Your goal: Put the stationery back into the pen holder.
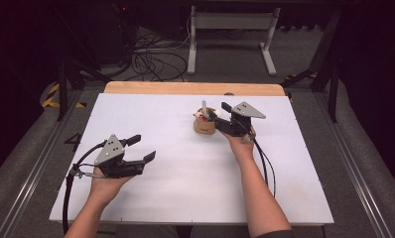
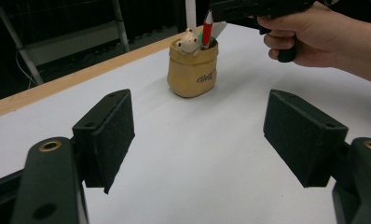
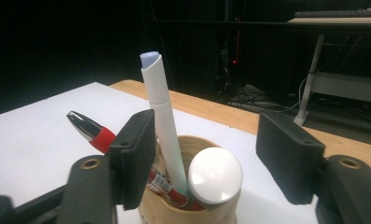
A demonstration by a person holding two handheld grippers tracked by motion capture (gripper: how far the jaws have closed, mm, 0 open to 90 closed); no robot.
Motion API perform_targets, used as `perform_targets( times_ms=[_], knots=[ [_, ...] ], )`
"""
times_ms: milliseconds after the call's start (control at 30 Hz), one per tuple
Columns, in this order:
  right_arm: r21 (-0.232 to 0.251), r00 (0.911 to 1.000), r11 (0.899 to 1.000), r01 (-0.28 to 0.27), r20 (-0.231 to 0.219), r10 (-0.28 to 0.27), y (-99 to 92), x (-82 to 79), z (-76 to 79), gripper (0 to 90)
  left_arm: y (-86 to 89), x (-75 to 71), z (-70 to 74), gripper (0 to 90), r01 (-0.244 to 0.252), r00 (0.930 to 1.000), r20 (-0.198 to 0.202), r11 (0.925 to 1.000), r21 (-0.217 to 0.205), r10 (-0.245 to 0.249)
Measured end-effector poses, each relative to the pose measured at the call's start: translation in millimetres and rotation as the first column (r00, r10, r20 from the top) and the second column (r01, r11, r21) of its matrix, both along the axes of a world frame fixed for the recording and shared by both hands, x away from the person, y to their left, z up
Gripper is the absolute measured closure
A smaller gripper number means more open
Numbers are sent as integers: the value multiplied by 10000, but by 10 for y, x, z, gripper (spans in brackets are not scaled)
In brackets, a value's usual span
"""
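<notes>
Broadly, table (image 1: 185, 198) lies bare around left gripper (image 1: 145, 148), jaws wide, holding nothing. Pot (image 1: 204, 125) sits right of centre, well inside the far edge. Right gripper (image 1: 219, 111) hovers over pot; jaws apart, flanking white pen (image 3: 162, 126) without touching.

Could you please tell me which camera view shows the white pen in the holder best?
The right gripper view: the white pen stands close, full-length. The high view shows it tiny; the left gripper view just a white sliver.

lab: white test table (image 1: 185, 198), cable tangle (image 1: 151, 59) on floor, hazard tape (image 1: 50, 96).
</notes>
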State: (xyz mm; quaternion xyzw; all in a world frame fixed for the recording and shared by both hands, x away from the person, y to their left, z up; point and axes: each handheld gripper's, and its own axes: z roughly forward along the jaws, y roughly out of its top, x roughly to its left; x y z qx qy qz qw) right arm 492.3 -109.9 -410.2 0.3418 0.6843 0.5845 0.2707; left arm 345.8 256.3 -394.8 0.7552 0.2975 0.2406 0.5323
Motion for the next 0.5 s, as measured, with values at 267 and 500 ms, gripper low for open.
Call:
perform_targets(
  times_ms=[267, 500],
  knots=[
    [-3, 9999, 10000, -74, -88, 74, -13, -15, 7, 277, 26, 1, 9, 249, -66, 10000, 17, 10000, -37, 66],
    [112, 9999, 9999, -20, 122, 19, -45, -64, 24, 268, 51, 9, 6, 246, -125, 9999, 18, 9999, -43, 125]
  ],
)
